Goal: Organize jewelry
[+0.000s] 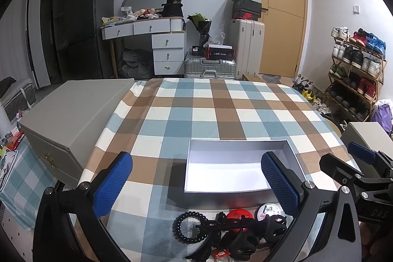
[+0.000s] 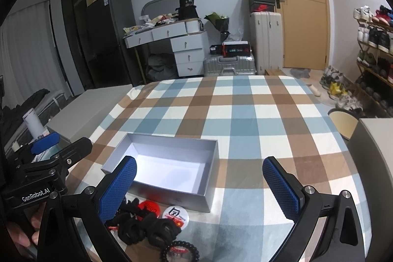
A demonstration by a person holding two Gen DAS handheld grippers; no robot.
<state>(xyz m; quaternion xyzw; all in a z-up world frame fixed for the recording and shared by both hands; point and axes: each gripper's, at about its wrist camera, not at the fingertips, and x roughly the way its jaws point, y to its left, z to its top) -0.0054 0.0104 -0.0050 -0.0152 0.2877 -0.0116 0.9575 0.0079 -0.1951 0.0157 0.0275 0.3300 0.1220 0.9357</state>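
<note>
Below spread left gripper (image 1: 196, 178) fingers, hair ties (image 1: 233, 232), right gripper (image 2: 200, 182) fingers spread, empty

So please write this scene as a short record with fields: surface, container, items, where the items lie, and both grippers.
surface: checked tablecloth
container: silver box, open on top, nothing visible inside
items: black coiled hair tie, black claw clips, red badge, white badge
item position: in a pile on the cloth, at the near side of the box, outside it
left gripper: jaws open, holding nothing
right gripper: jaws open, holding nothing
</note>
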